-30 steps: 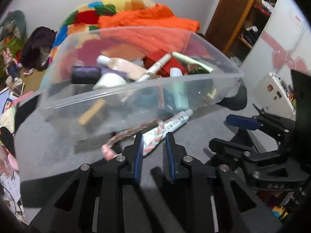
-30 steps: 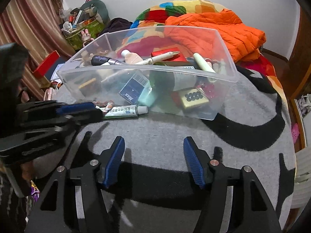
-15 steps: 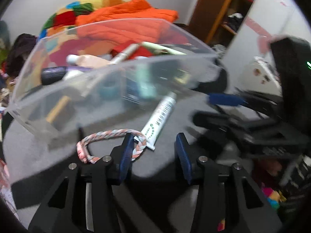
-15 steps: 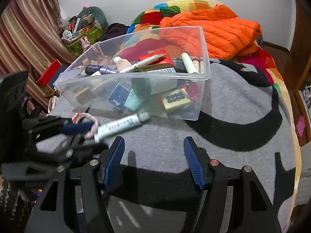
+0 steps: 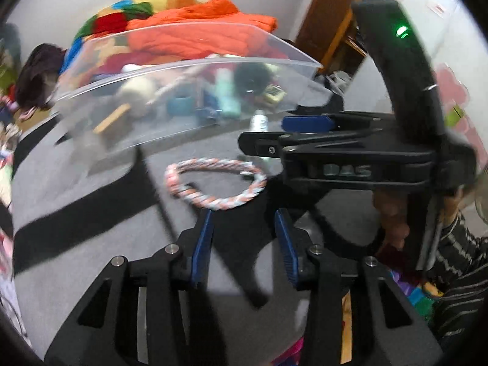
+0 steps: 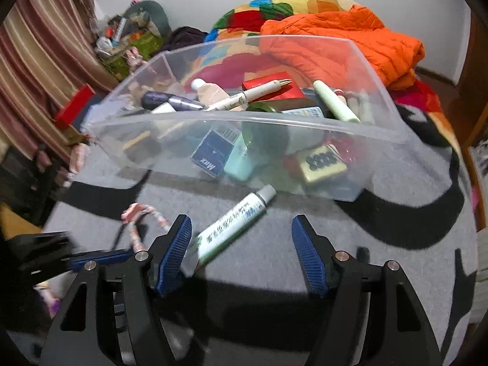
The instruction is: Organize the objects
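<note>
Left gripper open, empty, behind braided rope ring; right gripper opening over ointment tube, not gripping.

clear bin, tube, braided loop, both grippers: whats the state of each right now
clear bin: open-topped, tilted, full of small items
tube: capped, lying on the grey blanket outside the bin, its flat end between the right gripper's jaws, not pinched
braided loop: lying flat on the blanket, ungripped, just ahead of the left gripper
left gripper: open, nothing between its jaws
right gripper: jaws opening
</note>
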`<control>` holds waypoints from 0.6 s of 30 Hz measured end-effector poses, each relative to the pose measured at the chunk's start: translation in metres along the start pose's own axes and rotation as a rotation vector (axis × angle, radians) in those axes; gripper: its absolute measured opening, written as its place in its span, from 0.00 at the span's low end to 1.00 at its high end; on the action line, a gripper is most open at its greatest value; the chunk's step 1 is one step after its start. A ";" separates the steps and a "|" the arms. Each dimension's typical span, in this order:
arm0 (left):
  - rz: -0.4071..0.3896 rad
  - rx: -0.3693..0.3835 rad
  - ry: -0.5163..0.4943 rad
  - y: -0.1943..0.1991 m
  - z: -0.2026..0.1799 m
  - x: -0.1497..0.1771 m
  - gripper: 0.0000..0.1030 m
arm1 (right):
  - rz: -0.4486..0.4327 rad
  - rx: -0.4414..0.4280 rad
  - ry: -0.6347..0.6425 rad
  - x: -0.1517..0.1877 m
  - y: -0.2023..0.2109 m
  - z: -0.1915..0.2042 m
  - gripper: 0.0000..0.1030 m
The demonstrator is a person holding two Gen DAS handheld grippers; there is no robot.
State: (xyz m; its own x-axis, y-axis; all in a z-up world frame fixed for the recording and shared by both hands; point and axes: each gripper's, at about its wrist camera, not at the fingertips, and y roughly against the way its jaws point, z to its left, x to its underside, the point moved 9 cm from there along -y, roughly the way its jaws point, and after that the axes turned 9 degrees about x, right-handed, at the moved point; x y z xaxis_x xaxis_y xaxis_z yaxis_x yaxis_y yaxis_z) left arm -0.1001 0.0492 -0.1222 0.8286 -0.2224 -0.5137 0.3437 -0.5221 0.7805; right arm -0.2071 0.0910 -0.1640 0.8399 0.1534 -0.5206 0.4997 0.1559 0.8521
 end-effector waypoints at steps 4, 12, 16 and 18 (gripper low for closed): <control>-0.085 -0.037 0.052 0.027 0.016 -0.007 0.42 | -0.028 0.074 0.026 0.000 -0.003 0.004 0.63; -0.080 -0.103 0.145 0.013 0.053 -0.021 0.41 | -0.049 0.088 0.033 0.003 0.004 -0.010 0.35; -0.064 -0.151 0.095 -0.002 0.051 -0.026 0.41 | -0.057 0.077 0.049 0.008 0.008 -0.015 0.26; -0.062 -0.187 0.080 -0.010 0.053 -0.026 0.39 | -0.063 0.074 0.058 0.011 0.010 -0.018 0.17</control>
State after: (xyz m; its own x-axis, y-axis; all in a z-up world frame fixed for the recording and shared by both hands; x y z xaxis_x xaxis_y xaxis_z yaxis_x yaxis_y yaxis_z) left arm -0.1486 0.0169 -0.1350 0.8329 -0.1249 -0.5391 0.4654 -0.3690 0.8045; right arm -0.1969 0.1117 -0.1619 0.7937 0.2024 -0.5737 0.5670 0.0953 0.8182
